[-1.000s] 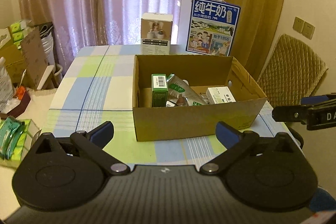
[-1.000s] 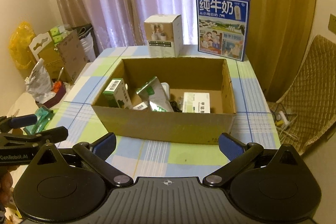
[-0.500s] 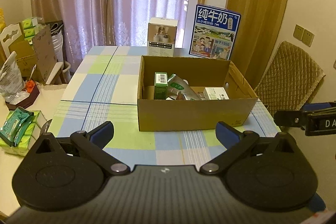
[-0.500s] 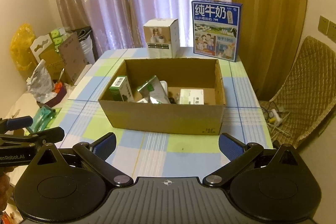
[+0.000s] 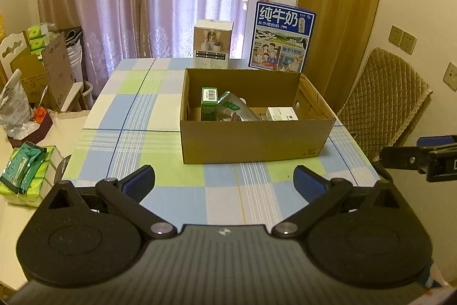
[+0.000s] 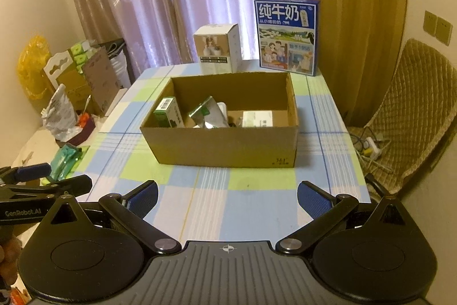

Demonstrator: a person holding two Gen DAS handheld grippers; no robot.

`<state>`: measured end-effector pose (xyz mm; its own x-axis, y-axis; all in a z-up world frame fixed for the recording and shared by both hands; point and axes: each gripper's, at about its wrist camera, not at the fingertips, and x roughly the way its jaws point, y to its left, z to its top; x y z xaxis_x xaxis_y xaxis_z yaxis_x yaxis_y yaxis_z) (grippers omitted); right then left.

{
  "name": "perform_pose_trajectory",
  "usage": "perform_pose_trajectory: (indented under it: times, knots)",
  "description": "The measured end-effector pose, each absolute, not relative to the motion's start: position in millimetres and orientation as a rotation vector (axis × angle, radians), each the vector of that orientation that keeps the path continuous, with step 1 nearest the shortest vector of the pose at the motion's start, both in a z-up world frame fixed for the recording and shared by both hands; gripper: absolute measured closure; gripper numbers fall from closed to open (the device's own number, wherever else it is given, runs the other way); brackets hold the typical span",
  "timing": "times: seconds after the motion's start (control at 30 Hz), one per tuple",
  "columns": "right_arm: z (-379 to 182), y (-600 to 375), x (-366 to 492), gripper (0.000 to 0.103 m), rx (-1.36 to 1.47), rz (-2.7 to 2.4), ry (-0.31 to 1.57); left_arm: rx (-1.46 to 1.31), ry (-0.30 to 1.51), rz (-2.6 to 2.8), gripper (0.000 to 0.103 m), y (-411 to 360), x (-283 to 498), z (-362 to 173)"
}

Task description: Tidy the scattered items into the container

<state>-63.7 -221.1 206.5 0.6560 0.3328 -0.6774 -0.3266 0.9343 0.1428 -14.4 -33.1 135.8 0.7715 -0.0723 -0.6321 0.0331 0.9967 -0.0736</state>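
An open cardboard box stands on the checked tablecloth. Inside it are a green carton, a silver-green pouch and a white flat box. My left gripper is open and empty, held back over the table's near edge in front of the box. My right gripper is also open and empty, likewise short of the box. Each gripper shows at the edge of the other's view: the right gripper and the left gripper.
A white product box and a blue milk case stand at the table's far end. A padded chair is on the right. Green tissue packs and cluttered boxes lie to the left.
Both grippers have drawn back from the box, which now looks smaller and farther away. Both stay open and empty.
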Motion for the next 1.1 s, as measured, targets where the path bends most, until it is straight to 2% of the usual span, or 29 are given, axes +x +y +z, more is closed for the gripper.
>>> perform_pose_trajectory:
  times: [1.1]
  knots:
    - [199,-228,-86,0.002,-0.007,0.369,0.795,-0.018,0.738,-0.017,0.001,-42,-44,122]
